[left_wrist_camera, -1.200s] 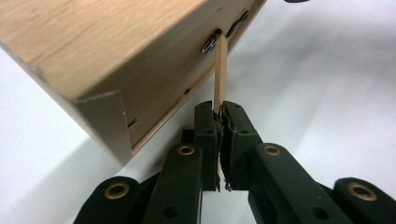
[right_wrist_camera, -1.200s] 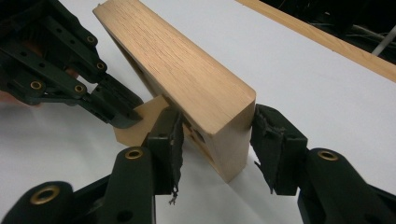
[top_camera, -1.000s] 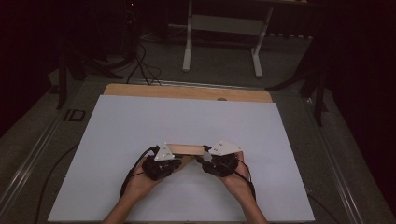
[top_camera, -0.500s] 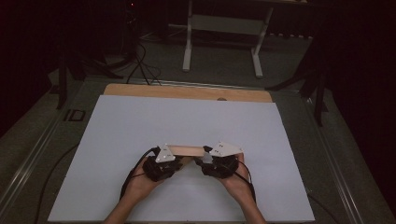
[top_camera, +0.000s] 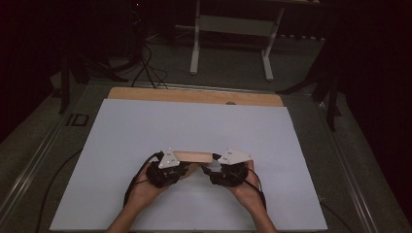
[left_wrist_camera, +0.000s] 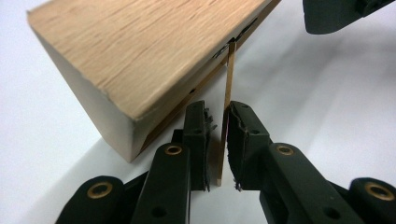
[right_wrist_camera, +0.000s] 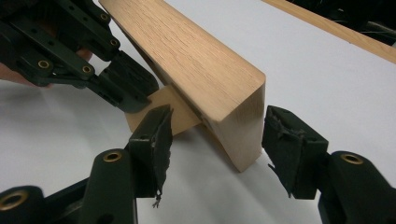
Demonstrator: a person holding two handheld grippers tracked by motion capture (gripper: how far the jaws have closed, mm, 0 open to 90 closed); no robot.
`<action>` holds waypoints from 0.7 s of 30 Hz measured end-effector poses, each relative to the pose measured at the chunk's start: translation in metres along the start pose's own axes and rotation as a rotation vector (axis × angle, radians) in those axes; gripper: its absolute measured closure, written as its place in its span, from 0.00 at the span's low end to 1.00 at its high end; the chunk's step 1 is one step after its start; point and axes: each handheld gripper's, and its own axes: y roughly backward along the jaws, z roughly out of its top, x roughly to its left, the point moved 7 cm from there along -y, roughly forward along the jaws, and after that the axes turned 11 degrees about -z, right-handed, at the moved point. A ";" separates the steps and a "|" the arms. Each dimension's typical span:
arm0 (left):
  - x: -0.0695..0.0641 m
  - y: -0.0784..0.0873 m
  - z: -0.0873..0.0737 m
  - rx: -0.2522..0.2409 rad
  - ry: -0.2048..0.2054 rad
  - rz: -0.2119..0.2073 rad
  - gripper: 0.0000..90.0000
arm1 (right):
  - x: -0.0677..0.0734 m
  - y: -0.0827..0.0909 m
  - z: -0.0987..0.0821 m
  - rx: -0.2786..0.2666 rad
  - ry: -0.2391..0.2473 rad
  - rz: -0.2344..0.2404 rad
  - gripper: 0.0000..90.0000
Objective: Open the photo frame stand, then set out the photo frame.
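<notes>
Since a second ago my hands have kept their place on the white sheet [top_camera: 145, 126], but both sets of jaws have just been opening. My left claw [left_wrist_camera: 215, 140] has eased off a little with the thin wooden flap [left_wrist_camera: 228, 93] between its pads; one pad looks to touch it, and I cannot tell whether that still counts as a grip. My right claw [right_wrist_camera: 215, 149] stands released, its pads apart from the end of the wooden box [right_wrist_camera: 205, 79], which sits between them. The box [top_camera: 193, 156] lies flat on the sheet between my two hands, near my edge of the table.

What worries me is the flap. It seems hinged to the long side of the box and looks slight; if I twist or pull sideways with my left, it could crack or slip out. With my right let go, nothing steadies the box, so a tug on the flap could drag or tip it.
</notes>
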 end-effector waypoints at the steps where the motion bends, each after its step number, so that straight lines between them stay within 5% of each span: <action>1: 0.000 0.000 0.000 0.002 -0.003 0.005 0.86 | 0.000 0.000 0.000 0.001 -0.001 0.001 0.47; 21: 0.002 0.012 -0.002 -0.010 -0.001 0.037 0.89 | -0.009 0.005 -0.012 0.047 -0.005 0.062 0.49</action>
